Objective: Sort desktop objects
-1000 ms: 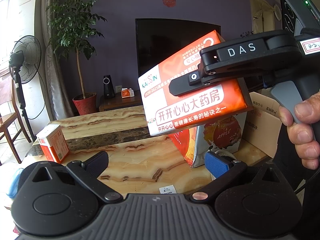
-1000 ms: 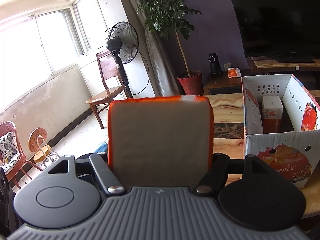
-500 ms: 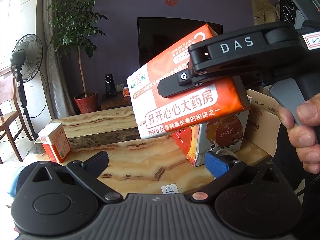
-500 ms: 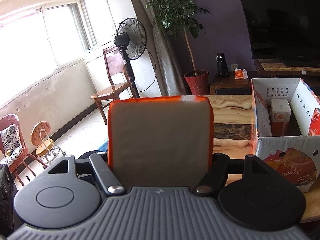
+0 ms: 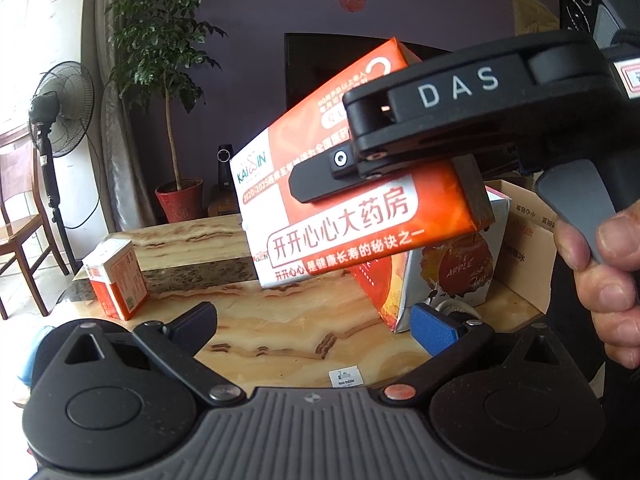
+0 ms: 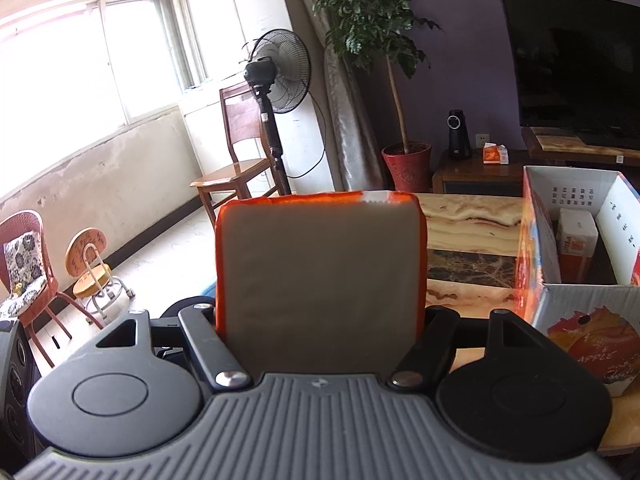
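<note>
A: While right gripper (image 6: 320,320) carries tissue pack (image 5: 352,184) above the surface (image 5: 280,332), jaws clamped on its sides, how to finish?

B: Item 1, pack: soft plastic-wrapped block, orange/white, squashy. Keep level, clear the rim of the apple carton (image 6: 576,308), lower beside the pack inside (image 6: 576,240), then release.

A: Left gripper (image 5: 316,320)?

B: Jaws wide, nothing betw. them; blue ribbed pads. Item 2: small orange box (image 5: 116,280), stiff card, at the surface's far left edge. Surface: glossy veined stone.
</note>
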The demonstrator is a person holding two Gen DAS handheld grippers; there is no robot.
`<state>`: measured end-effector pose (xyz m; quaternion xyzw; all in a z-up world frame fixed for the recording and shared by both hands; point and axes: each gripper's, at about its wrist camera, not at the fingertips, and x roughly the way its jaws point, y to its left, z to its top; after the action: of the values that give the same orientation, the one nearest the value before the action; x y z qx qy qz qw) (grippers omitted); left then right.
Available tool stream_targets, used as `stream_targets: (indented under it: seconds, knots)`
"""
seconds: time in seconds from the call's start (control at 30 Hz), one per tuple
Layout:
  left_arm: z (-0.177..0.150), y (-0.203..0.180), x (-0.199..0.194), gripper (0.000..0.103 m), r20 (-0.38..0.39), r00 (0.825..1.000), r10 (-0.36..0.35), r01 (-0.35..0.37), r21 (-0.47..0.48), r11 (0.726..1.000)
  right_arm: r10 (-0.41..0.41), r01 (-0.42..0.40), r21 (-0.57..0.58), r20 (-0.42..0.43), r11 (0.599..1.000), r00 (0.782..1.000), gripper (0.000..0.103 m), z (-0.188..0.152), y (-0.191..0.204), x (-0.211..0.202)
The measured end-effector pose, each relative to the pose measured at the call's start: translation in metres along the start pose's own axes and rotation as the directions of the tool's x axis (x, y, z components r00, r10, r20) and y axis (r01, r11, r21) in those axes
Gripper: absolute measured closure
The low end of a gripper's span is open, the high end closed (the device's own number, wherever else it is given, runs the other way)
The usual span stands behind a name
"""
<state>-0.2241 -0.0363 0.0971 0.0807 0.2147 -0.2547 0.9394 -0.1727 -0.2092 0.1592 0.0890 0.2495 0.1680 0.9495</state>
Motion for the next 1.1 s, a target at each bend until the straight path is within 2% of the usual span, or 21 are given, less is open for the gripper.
stream_targets:
  seconds: [0.53, 0.77, 0.93, 1.1]
  knots:
    - [0.004, 0.01, -0.005, 0.001, -0.014, 1.0, 0.028, -0.029, -0.045, 0.999, 0.004, -0.004, -0.004, -0.028, 1.0, 1.0, 0.03, 0.007, 0.019, 0.023]
    - [0.006, 0.023, -0.004, 0.001, -0.021, 0.999, 0.028, -0.031, -0.126, 0.992, 0.015, -0.014, 0.011, -0.048, 1.0, 0.999, 0.03, 0.011, 0.024, 0.035]
    - [0.003, 0.032, 0.004, 0.001, -0.049, 0.997, 0.054, -0.062, -0.175, 0.983, 0.01, -0.009, 0.016, -0.059, 1.0, 0.998, 0.03, 0.01, 0.025, 0.041]
    - [0.002, 0.031, 0.006, 0.001, -0.07, 0.995, 0.07, -0.082, -0.179, 0.98, 0.011, -0.01, 0.011, -0.064, 1.0, 0.998, 0.03, 0.006, 0.026, 0.041]
